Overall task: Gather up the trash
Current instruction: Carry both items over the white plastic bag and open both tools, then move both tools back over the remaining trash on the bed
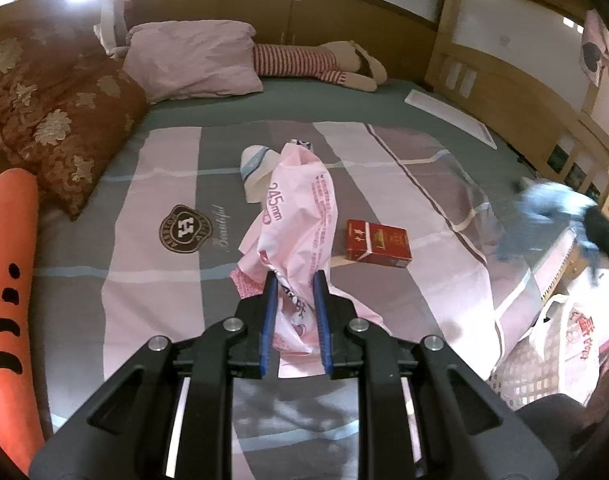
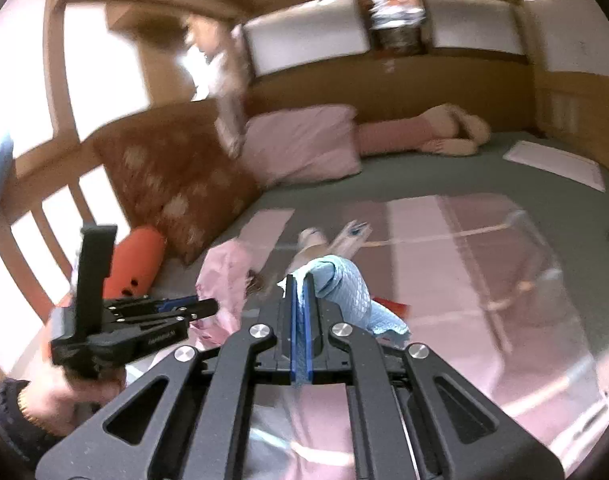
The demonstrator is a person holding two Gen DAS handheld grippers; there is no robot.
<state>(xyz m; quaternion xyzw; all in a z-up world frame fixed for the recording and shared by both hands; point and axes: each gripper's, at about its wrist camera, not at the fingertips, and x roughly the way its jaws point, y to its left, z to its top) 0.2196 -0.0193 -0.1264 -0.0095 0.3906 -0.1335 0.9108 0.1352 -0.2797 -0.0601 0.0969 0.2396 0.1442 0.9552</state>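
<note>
Your left hand-held gripper is clamped on the crinkly pink plastic bag, lifting its near end off the bed so the bag stays ready for the trash. Your right hand-held gripper is squeezed tight together on a soft light blue quilted cloth, so it hangs from the tips and cannot drop. It looks like the cloth is meant to go into the bag on its left. Just right of the bag, a flat red cardboard box lies on the bed. A white and blue sock lies at the bag's far end.
</note>
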